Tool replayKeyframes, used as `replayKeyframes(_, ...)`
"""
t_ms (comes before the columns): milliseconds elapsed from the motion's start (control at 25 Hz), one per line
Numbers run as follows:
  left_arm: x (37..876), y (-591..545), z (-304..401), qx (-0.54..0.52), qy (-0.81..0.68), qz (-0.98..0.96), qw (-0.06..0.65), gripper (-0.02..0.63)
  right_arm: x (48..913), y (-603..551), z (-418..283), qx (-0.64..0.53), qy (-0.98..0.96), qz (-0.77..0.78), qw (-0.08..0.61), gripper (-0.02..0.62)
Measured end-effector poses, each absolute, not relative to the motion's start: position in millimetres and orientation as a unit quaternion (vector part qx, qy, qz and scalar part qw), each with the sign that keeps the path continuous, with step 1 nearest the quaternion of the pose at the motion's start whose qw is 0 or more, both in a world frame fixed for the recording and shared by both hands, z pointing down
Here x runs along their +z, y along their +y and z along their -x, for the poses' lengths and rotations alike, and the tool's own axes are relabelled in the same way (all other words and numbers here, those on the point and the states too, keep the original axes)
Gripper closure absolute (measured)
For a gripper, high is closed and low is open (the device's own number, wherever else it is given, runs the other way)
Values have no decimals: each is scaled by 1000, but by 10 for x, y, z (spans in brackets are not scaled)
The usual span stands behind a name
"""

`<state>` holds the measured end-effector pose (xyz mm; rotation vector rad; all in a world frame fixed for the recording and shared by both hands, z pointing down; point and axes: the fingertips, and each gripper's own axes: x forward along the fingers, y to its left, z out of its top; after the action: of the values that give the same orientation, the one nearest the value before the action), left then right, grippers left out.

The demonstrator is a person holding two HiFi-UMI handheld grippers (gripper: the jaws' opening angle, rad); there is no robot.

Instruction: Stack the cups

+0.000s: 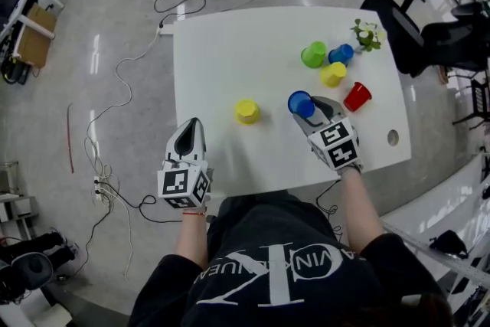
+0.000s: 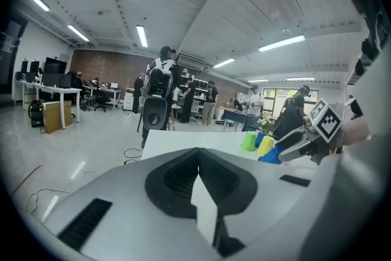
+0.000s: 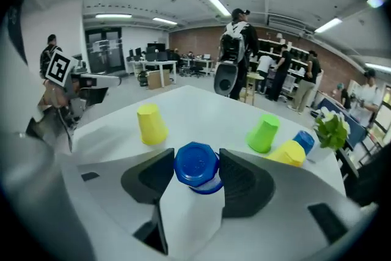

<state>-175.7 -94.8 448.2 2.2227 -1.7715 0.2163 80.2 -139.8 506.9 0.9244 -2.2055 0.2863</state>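
Cups number six on the white desk (image 1: 230, 50): two blue, two yellow, one green and one red. One blue cup (image 1: 301, 103) is off the desk, pinched at its sides between the jaws of the right hand-held gripper (image 1: 312, 109), tilted with its flat base showing to that gripper's camera. A lone upside-down yellow cup (image 1: 246, 111) stands to that gripper's left, roughly between the two hands and probably the nearest place to set the load. The green cup (image 1: 313, 54), second blue cup (image 1: 341, 53), second yellow cup (image 1: 333, 74) and red cup (image 1: 357, 96) cluster beyond and to its right. The left hand-held gripper (image 1: 191, 130) hangs at the near edge, its jaws pressed together on nothing.
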Motion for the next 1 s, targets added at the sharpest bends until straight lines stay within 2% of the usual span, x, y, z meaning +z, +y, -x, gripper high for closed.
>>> replayKeyframes(200, 4470, -866, 1880, 72, -630, -759, 145, 603, 5066, -1229, -370, 101, -879, -246, 396, 357)
replayKeyframes(360, 4442, -790, 1994, 69, -643, -749, 146, 603, 5068, -1190, -147, 134, -886, -207, 392, 357)
replayKeyframes(1000, 4517, -529, 2147, 75, -665, -725, 161, 603, 5197, -1284, 48, 138, -896, -200, 372, 348)
